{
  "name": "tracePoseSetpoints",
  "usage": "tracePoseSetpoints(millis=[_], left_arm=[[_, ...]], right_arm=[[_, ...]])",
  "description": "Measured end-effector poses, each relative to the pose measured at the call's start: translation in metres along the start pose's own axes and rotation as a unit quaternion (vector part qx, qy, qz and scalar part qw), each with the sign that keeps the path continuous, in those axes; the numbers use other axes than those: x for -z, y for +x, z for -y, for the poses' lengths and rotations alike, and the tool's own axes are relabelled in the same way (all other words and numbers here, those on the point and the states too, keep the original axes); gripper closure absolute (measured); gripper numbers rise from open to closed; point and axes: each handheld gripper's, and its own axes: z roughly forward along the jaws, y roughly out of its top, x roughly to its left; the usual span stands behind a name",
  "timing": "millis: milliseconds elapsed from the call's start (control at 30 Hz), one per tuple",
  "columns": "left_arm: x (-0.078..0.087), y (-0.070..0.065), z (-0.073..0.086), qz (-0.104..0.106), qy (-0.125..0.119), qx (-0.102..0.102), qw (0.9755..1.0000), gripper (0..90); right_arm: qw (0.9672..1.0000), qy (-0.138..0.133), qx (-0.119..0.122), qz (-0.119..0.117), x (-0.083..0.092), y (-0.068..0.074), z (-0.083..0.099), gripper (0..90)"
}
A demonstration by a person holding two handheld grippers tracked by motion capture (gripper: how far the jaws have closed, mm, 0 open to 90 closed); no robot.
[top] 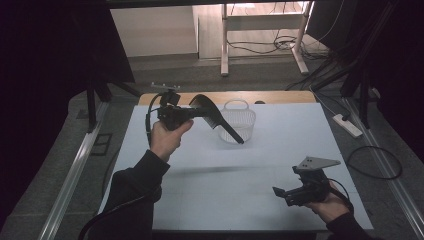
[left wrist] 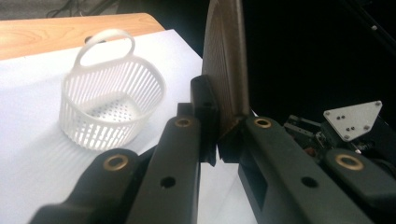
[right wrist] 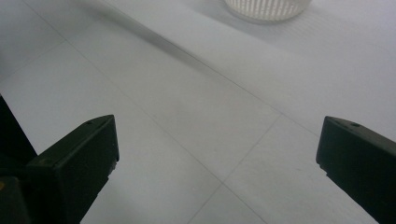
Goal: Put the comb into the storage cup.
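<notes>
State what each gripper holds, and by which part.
The left gripper clamps the black comb at its toothed end; the right gripper is open and empty.

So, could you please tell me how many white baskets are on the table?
1. The white basket stands near the table's far edge, just beyond the black comb held in the left hand-held gripper.

Cut off by the top edge in the right gripper view: white slatted plastic basket (right wrist: 267, 9). Black plastic comb (left wrist: 229, 70) likewise cropped in the left gripper view.
</notes>
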Motion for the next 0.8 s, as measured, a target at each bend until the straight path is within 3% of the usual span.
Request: tracePoseSetpoints(millis=[167, 800], left_arm=[[-0.003, 0.003, -0.007, -0.008, -0.002, 0.0, 1.0, 87.5], [-0.016, 0.018, -0.031, -0.048, -0.008, -0.003, 0.9988, 87.5]], right_arm=[[0.9999, 0.004, 0.005, 0.015, 0.005, -0.002, 0.007, 0.5], [0.9983, 0.013, -0.039, 0.041, 0.026, -0.004, 0.026, 0.0]])
